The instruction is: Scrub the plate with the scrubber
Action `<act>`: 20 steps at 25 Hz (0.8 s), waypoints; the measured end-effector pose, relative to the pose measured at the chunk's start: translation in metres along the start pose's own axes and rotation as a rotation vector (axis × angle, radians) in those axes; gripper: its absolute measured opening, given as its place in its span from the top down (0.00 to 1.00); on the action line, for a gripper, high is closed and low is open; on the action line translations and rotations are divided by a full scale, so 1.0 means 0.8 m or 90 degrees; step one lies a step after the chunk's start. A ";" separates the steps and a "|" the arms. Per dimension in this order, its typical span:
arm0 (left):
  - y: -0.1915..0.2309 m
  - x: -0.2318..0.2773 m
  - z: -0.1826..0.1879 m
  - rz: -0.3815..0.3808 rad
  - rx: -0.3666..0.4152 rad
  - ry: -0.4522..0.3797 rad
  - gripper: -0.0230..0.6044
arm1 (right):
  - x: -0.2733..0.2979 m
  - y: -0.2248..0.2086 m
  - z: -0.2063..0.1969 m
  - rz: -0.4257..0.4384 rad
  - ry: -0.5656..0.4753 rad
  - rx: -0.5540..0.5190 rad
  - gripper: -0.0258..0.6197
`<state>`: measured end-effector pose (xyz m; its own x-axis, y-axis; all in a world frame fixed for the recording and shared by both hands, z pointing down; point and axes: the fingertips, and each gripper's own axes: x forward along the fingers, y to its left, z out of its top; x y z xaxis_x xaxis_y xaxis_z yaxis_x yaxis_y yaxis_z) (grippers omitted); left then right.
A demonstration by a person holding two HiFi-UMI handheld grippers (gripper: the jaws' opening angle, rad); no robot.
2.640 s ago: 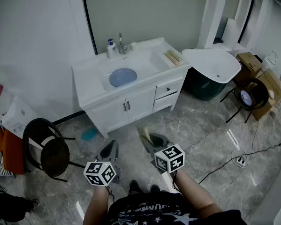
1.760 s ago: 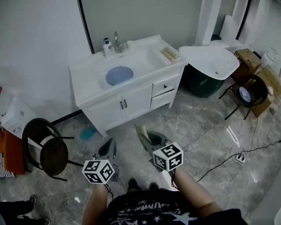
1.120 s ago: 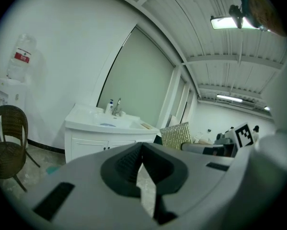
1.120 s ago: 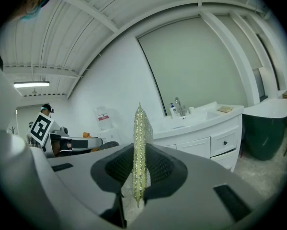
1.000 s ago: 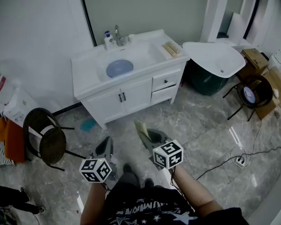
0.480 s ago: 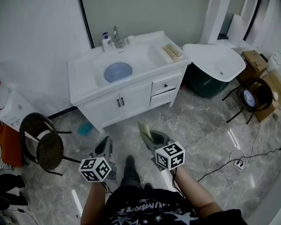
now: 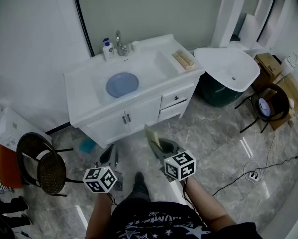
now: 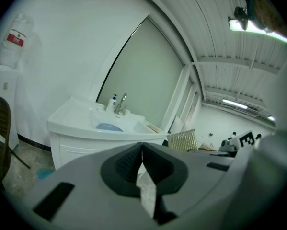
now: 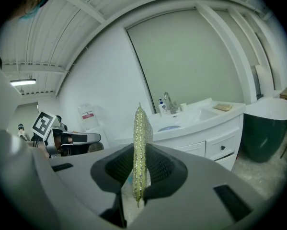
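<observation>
Right gripper view: hand-held gripper point(image 9: 139, 153) pinches scrubber point(image 9: 141, 123) (distant red label point(image 9: 87, 115) unreadable).

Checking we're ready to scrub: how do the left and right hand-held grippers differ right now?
The right hand-held gripper is shut on the scrubber, held upright between its jaws; the left hand-held gripper is shut on nothing. The right one reaches slightly further forward than the left. Both point toward the vanity, over the floor.
</observation>
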<state>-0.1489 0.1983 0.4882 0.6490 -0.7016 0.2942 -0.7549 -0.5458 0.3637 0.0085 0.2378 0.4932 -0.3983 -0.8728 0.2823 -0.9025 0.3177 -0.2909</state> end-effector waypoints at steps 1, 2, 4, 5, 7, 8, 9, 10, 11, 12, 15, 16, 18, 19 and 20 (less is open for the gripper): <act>0.006 0.010 0.005 -0.002 -0.001 0.002 0.93 | 0.009 -0.006 0.004 -0.004 0.001 0.002 0.85; 0.011 0.020 0.010 -0.004 -0.002 0.004 0.93 | 0.018 -0.011 0.008 -0.007 0.003 0.004 0.85; 0.019 0.038 0.019 -0.010 -0.004 0.008 0.93 | 0.034 -0.019 0.016 -0.013 0.005 0.006 0.85; 0.023 0.045 0.023 -0.013 -0.005 0.010 0.93 | 0.042 -0.023 0.020 -0.015 0.006 0.007 0.85; 0.033 0.060 0.032 -0.016 -0.005 0.017 0.93 | 0.058 -0.029 0.030 -0.019 0.008 0.010 0.85; 0.038 0.067 0.036 -0.017 -0.007 0.019 0.93 | 0.067 -0.032 0.034 -0.021 0.008 0.012 0.85; 0.044 0.074 0.041 -0.018 -0.009 0.022 0.93 | 0.075 -0.035 0.038 -0.023 0.010 0.014 0.85; 0.050 0.080 0.044 -0.019 -0.011 0.023 0.93 | 0.083 -0.038 0.041 -0.025 0.011 0.015 0.85; 0.056 0.086 0.048 -0.020 -0.014 0.025 0.93 | 0.092 -0.040 0.044 -0.027 0.013 0.015 0.85; 0.063 0.092 0.051 -0.021 -0.015 0.026 0.93 | 0.101 -0.042 0.046 -0.029 0.015 0.015 0.85; 0.087 0.108 0.061 -0.020 -0.022 0.029 0.93 | 0.127 -0.046 0.054 -0.034 0.019 0.014 0.85; 0.095 0.113 0.065 -0.020 -0.025 0.030 0.93 | 0.136 -0.048 0.056 -0.036 0.020 0.013 0.85; 0.110 0.124 0.072 -0.020 -0.030 0.031 0.93 | 0.153 -0.051 0.061 -0.041 0.023 0.012 0.85; 0.117 0.129 0.076 -0.021 -0.031 0.032 0.93 | 0.162 -0.053 0.064 -0.043 0.025 0.013 0.85; 0.124 0.134 0.079 -0.023 -0.032 0.034 0.93 | 0.170 -0.054 0.066 -0.045 0.025 0.015 0.85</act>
<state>-0.1598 0.0398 0.5000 0.6813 -0.6554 0.3261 -0.7257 -0.5460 0.4187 0.0022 0.0856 0.4956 -0.3395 -0.8777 0.3383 -0.9250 0.2462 -0.2894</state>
